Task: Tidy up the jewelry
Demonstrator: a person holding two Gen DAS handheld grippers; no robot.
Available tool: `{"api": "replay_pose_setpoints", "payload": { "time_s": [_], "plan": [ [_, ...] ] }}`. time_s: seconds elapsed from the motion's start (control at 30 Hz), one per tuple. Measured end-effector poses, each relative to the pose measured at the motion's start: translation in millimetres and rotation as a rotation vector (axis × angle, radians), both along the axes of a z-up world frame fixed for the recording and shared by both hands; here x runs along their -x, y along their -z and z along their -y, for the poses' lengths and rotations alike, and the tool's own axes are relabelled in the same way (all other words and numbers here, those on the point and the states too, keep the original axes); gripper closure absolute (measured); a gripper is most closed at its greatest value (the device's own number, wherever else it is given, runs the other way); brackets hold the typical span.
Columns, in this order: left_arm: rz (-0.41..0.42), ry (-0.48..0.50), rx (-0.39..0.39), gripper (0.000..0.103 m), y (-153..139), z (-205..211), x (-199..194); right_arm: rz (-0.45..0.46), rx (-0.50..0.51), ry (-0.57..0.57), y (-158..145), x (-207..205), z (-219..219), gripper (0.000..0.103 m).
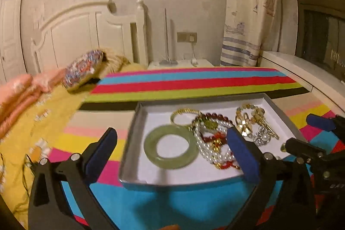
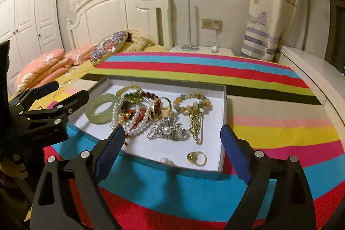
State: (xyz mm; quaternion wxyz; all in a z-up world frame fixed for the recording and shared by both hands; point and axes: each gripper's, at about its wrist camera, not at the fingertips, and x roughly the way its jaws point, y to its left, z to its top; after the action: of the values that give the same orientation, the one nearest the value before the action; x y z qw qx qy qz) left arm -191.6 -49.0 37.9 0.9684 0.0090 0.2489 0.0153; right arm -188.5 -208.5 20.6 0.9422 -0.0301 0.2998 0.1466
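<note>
A shallow white box [image 1: 138, 122] [image 2: 223, 113] lies on the striped bedspread and holds jewelry. In it are a green jade bangle [image 1: 171, 147] [image 2: 101, 109], a tangle of pearl and red bead strands [image 1: 212, 139] [image 2: 132, 115], a gold bangle [image 1: 183, 114], a stone-bead bracelet [image 2: 193, 103], a silver brooch [image 2: 167, 130], a gold ring [image 2: 196, 158] and a loose pearl [image 2: 165, 161]. My left gripper [image 1: 172, 150] is open and empty, hovering over the box's near left part. My right gripper [image 2: 172, 147] is open and empty at the box's near edge.
The bedspread [image 2: 269, 128] has bright stripes. Pink pillows [image 2: 43, 66] and a patterned cushion [image 2: 107, 46] lie near the white headboard [image 2: 120, 14]. A nightstand [image 2: 202, 49] and curtain [image 2: 273, 3] stand behind. A white ledge [image 2: 312, 70] runs along the bed's right side.
</note>
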Motion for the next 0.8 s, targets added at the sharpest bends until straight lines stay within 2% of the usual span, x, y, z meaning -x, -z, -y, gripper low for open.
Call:
{"api": "replay_pose_setpoints", "payload": {
  "time_s": [0.2, 0.43, 0.8],
  "plan": [
    [-0.028, -0.017, -0.025, 0.002, 14, 2, -4, -0.007, 0.007, 0.032, 5, -4, 2, 0.017],
    [0.007, -0.016, -0.037, 0.002, 13, 4, 3, 0.015, 0.026, 0.05, 6, -1, 0, 0.017],
    [0.002, 0.012, -0.05, 0.002, 16, 7, 9, 0.021, 0.033, 0.06, 7, -1, 1, 0.017]
  ]
}}
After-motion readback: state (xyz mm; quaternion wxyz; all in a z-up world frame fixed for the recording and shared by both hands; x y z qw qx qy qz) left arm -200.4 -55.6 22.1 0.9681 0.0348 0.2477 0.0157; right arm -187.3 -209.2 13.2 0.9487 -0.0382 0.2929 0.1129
